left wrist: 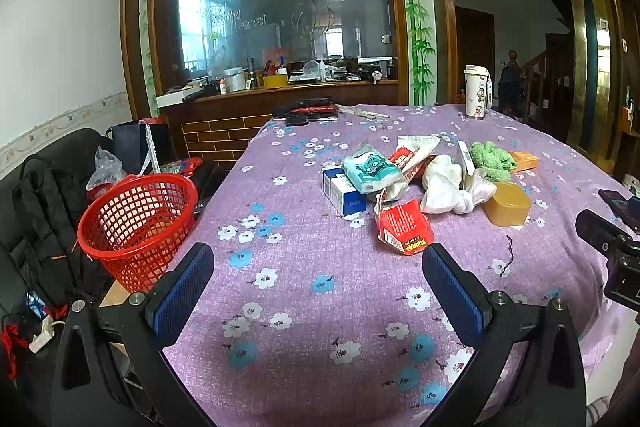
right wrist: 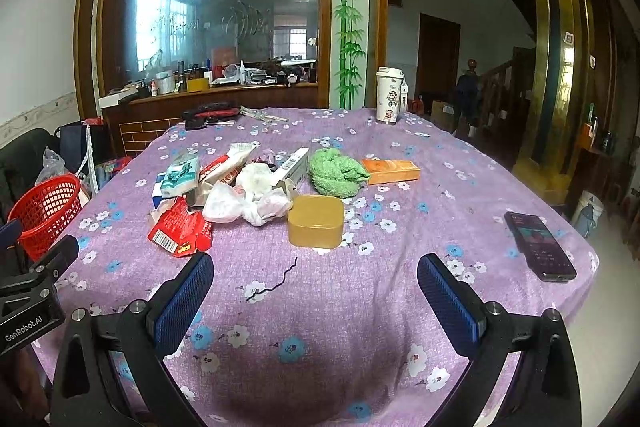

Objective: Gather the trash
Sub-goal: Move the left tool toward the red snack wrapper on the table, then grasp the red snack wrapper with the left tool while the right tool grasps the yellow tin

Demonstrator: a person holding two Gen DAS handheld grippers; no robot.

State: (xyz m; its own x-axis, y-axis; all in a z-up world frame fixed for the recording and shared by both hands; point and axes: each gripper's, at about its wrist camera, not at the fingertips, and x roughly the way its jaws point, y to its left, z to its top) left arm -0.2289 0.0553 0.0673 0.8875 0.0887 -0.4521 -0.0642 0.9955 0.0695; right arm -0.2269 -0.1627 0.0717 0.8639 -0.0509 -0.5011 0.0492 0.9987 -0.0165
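A heap of trash lies mid-table: a torn red packet (left wrist: 406, 227) (right wrist: 180, 229), crumpled white bags (left wrist: 448, 187) (right wrist: 248, 203), a teal tissue pack (left wrist: 370, 171) (right wrist: 182, 173) on a blue-white box (left wrist: 344, 193), and torn wrappers (right wrist: 230, 163). A red mesh basket (left wrist: 136, 223) (right wrist: 46, 215) stands beside the table's left edge. My left gripper (left wrist: 318, 259) is open and empty, short of the red packet. My right gripper (right wrist: 316, 267) is open and empty, short of a tan box (right wrist: 316, 227) (left wrist: 507, 205).
A green cloth (right wrist: 336, 173), an orange box (right wrist: 390, 171), a phone (right wrist: 538, 245), a black string (right wrist: 276, 281) and a white cup (right wrist: 388, 95) lie on the purple flowered tablecloth (right wrist: 420, 227). Black and red items (right wrist: 210, 115) sit at the far edge. Bags (left wrist: 44, 227) crowd the floor at left.
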